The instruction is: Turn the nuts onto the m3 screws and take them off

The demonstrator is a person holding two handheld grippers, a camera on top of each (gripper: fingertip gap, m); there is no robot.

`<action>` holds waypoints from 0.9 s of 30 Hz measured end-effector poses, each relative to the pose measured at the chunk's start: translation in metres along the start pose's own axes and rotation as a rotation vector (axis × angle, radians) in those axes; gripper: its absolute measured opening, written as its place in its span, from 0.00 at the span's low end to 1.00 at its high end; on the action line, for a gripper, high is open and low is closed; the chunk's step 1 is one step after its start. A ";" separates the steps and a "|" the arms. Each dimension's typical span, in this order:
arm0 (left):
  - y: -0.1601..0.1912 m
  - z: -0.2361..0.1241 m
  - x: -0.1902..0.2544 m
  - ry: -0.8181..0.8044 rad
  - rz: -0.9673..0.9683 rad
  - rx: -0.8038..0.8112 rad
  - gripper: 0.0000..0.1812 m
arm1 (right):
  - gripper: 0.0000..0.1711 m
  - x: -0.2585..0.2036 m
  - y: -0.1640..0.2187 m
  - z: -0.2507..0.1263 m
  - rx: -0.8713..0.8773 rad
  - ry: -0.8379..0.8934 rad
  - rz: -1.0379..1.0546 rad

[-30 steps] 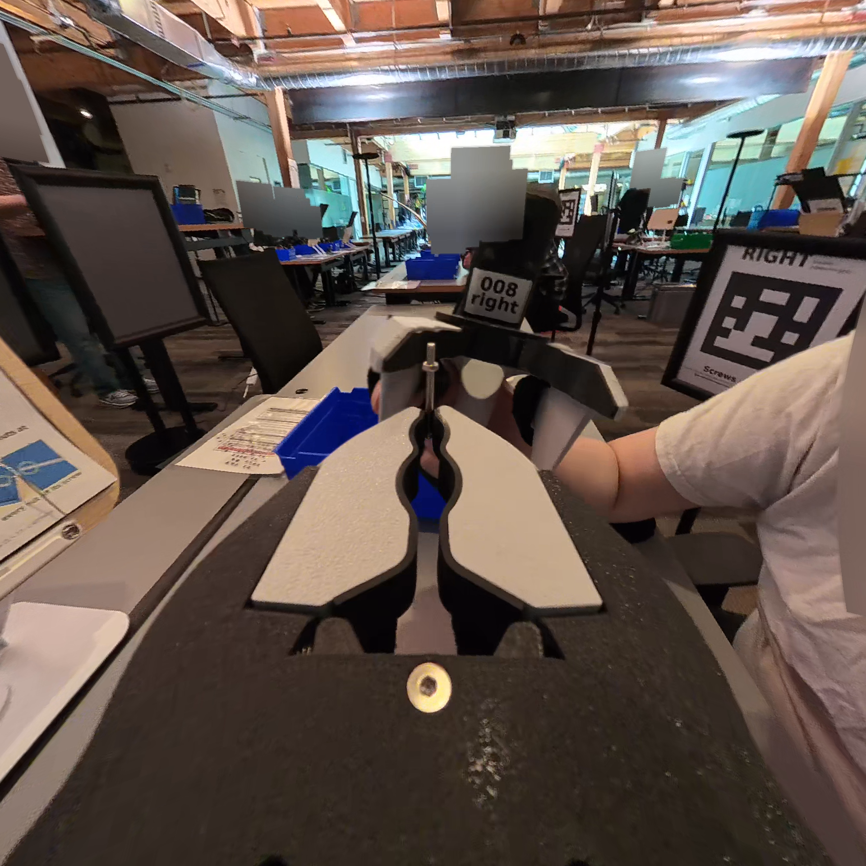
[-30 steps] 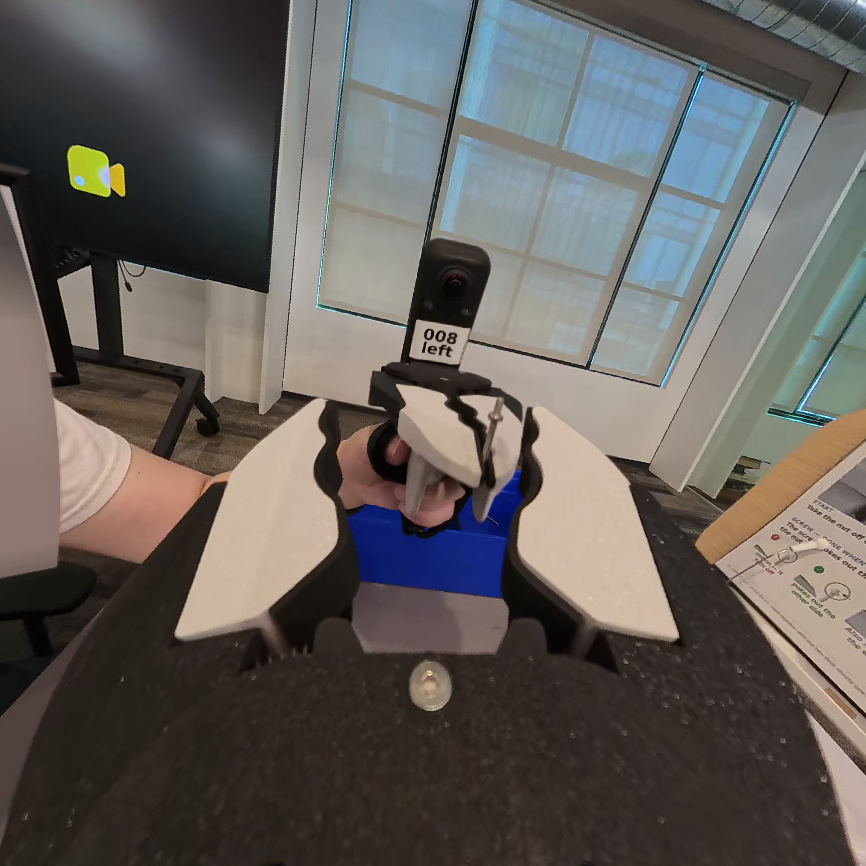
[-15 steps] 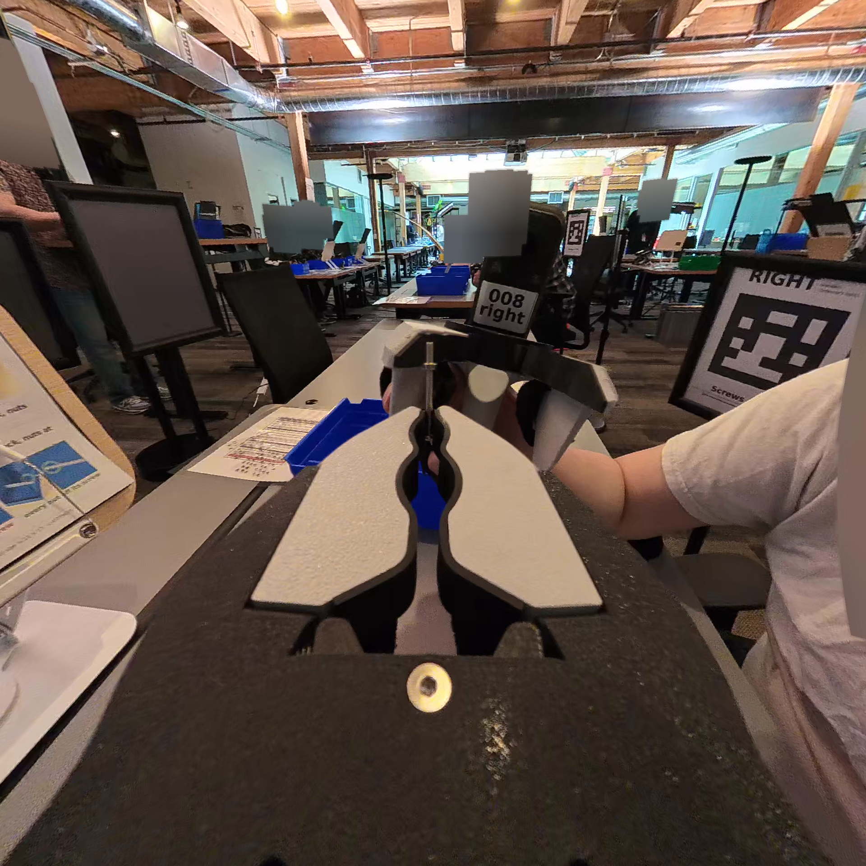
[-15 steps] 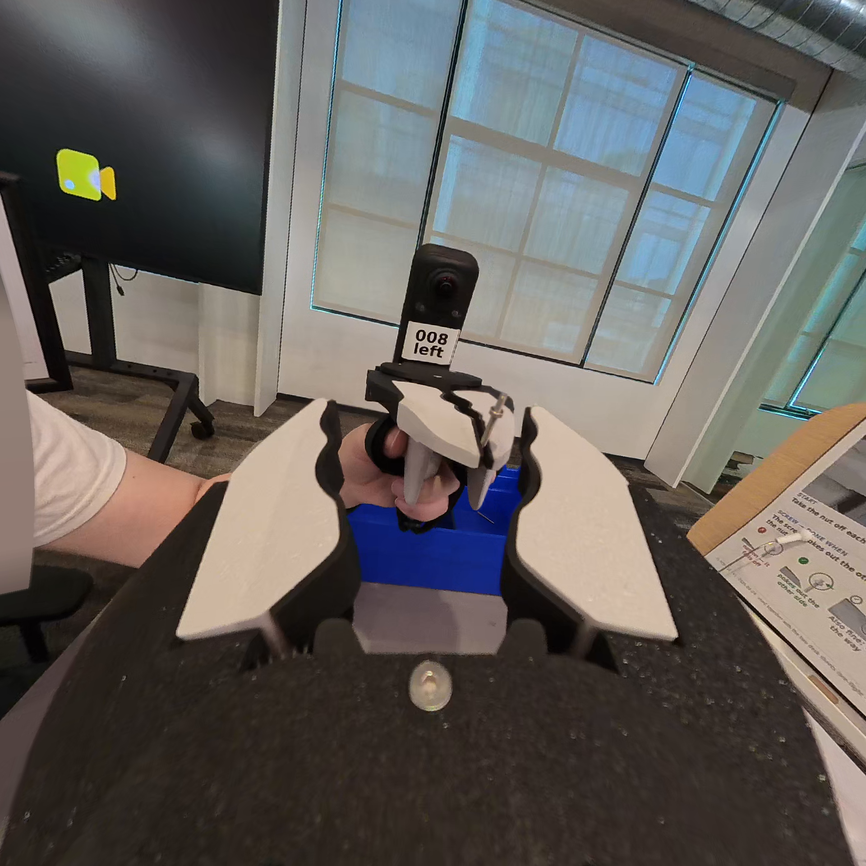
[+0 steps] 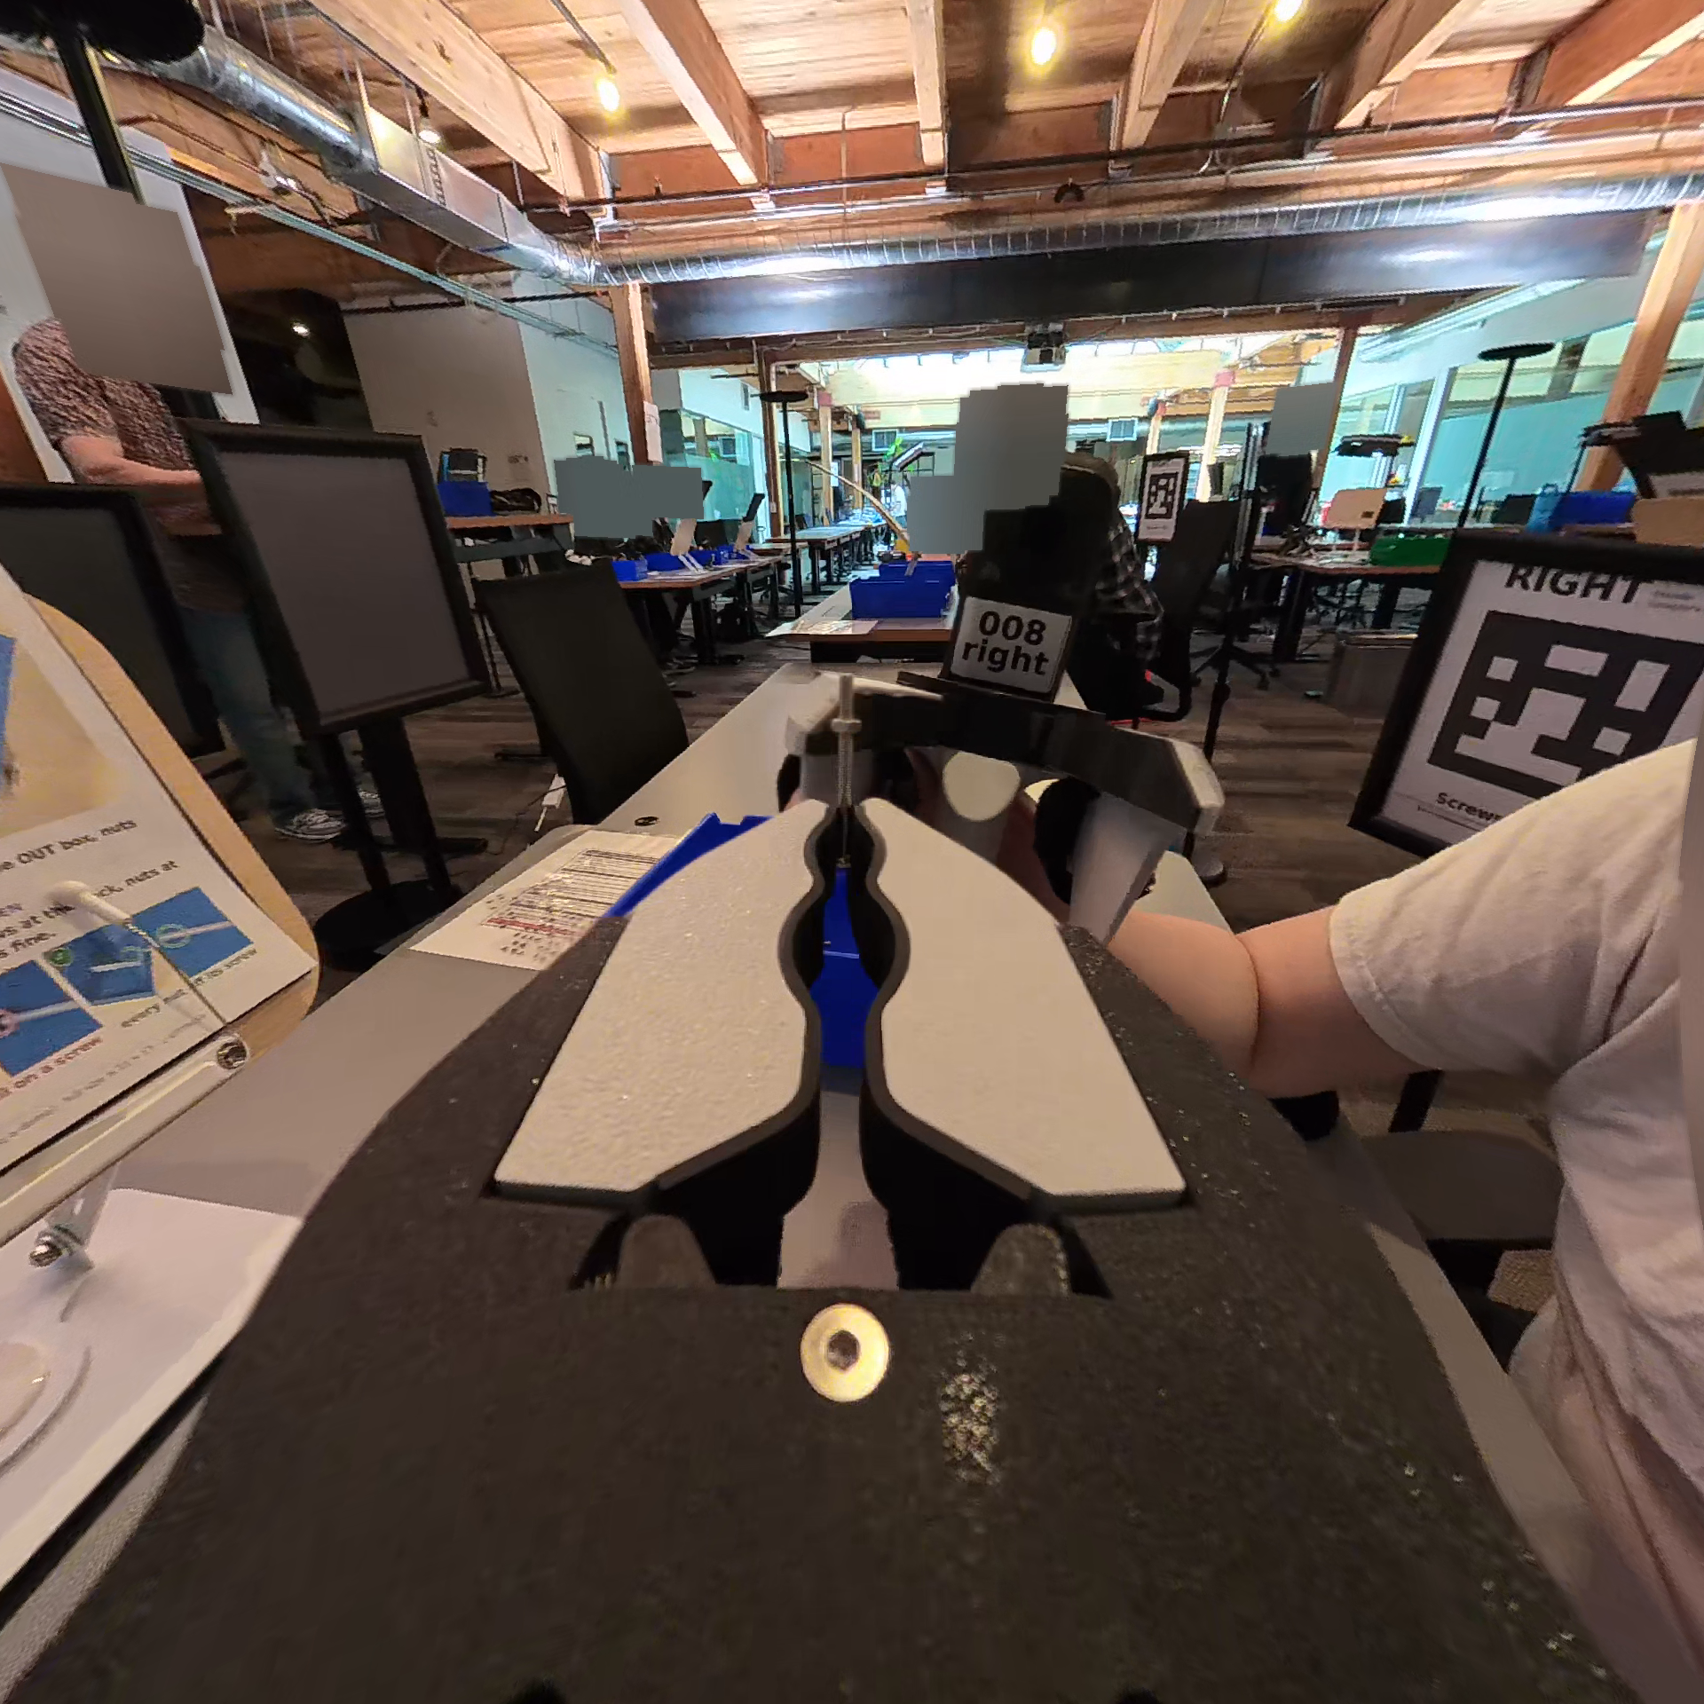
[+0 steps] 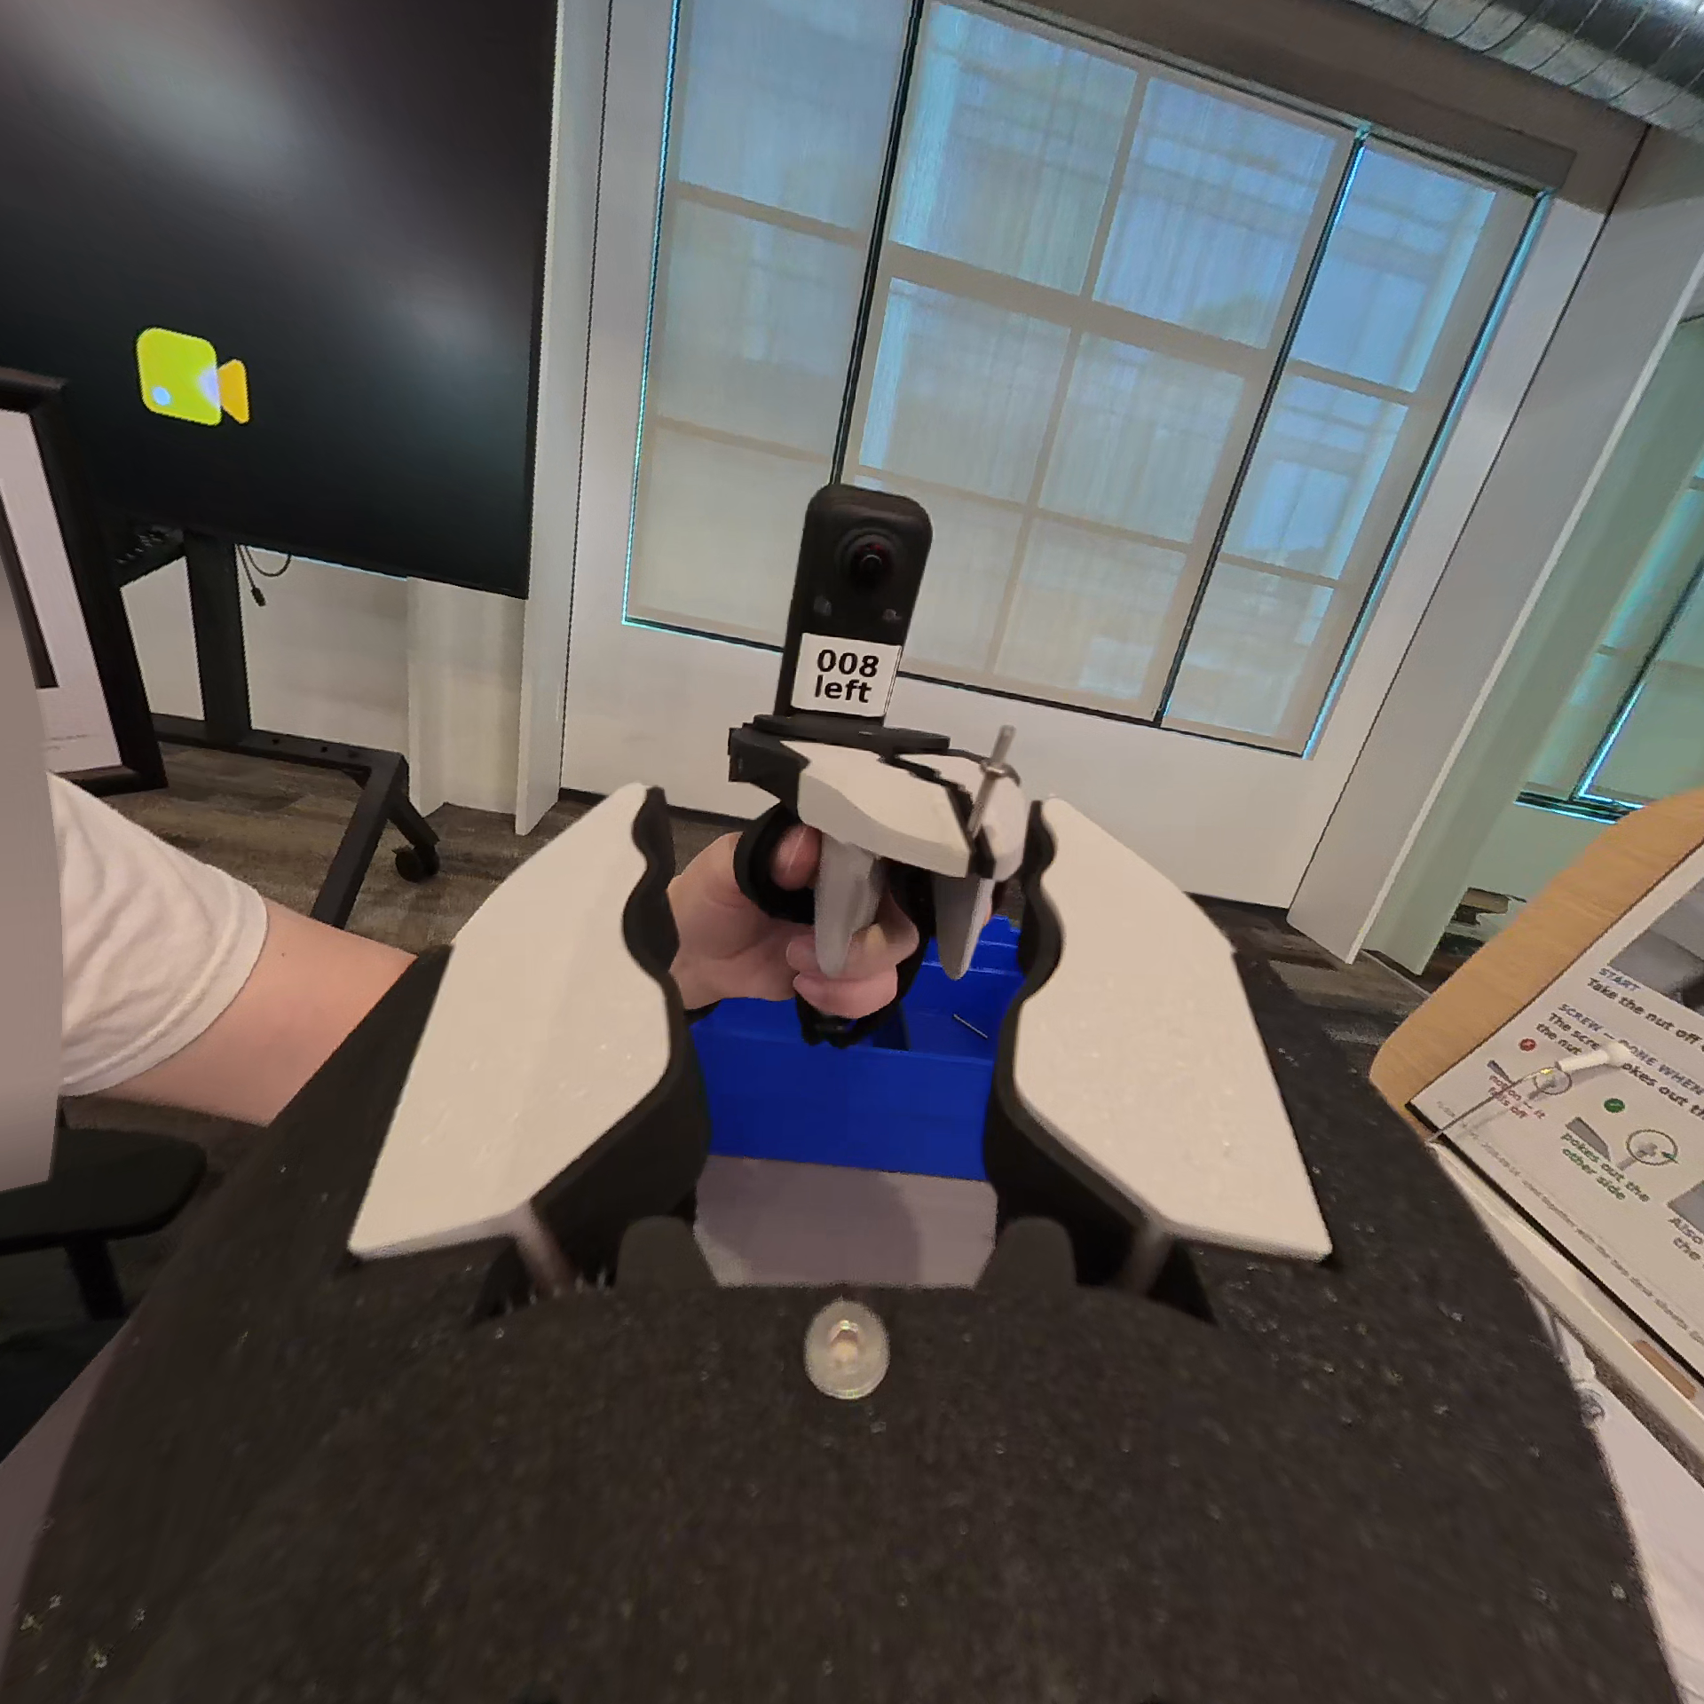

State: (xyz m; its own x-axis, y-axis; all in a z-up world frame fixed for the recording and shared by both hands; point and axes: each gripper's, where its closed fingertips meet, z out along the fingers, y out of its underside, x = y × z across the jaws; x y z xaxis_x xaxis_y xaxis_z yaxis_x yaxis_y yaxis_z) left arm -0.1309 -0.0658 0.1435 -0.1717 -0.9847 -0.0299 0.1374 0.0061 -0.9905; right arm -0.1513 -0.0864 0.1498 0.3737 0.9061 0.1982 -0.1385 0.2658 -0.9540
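1. Two handheld grippers over a grey table point(image 5: 277, 1097), facing each other above a blue bin point(image 6: 830, 1097).
2. Left gripper point(image 5: 842, 816): white fingers point(image 5: 701, 996) drawn together at the tips, clamped on the lower shank of a thin m3 screw point(image 5: 843, 738). Same gripper seen from the right wrist view point(image 6: 982, 821), gripped by a bare hand point(image 6: 747, 922), a camera mounted on top.
3. Right gripper point(image 6: 844, 830): fingers point(image 6: 544, 1005) spread wide, nothing between them. Seen from the left wrist view point(image 5: 996, 738), positioned just beyond the screw, held level.
4. Blue bin: on the table directly below both grippers; a thin loose screw point(image 6: 970, 1025) lying inside.
5. Instruction card point(image 5: 101, 931): propped on a wooden stand at the table's left edge. Printed sheet point(image 5: 562, 890) flat on the table beside the bin.
6. M3 screw: upright, head end up, standing clear above the left fingertips, tilted slightly in the right wrist view point(image 6: 991, 779).
7. Nut point(image 5: 843, 726): small, seated high on the screw near the head; thread engagement too small to tell.
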 end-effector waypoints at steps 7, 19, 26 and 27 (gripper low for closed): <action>0.016 0.016 0.010 0.029 0.024 -0.062 0.01 | 0.45 -0.009 0.007 0.009 -0.022 -0.017 -0.015; -0.002 0.002 0.003 0.006 0.003 0.022 0.01 | 0.16 0.022 0.000 -0.009 0.025 0.088 0.084; 0.006 0.011 0.013 0.039 0.020 -0.022 0.01 | 0.07 0.021 0.001 -0.011 0.049 0.034 0.152; 0.006 0.011 0.013 0.040 0.019 -0.025 0.01 | 0.07 0.020 0.001 -0.011 0.046 0.030 0.149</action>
State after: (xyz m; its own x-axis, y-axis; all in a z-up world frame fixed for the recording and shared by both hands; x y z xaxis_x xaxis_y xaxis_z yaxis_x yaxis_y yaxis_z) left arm -0.1213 -0.0803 0.1385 -0.2086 -0.9766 -0.0531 0.1165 0.0291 -0.9928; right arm -0.1343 -0.0713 0.1500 0.3731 0.9266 0.0478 -0.2356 0.1444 -0.9610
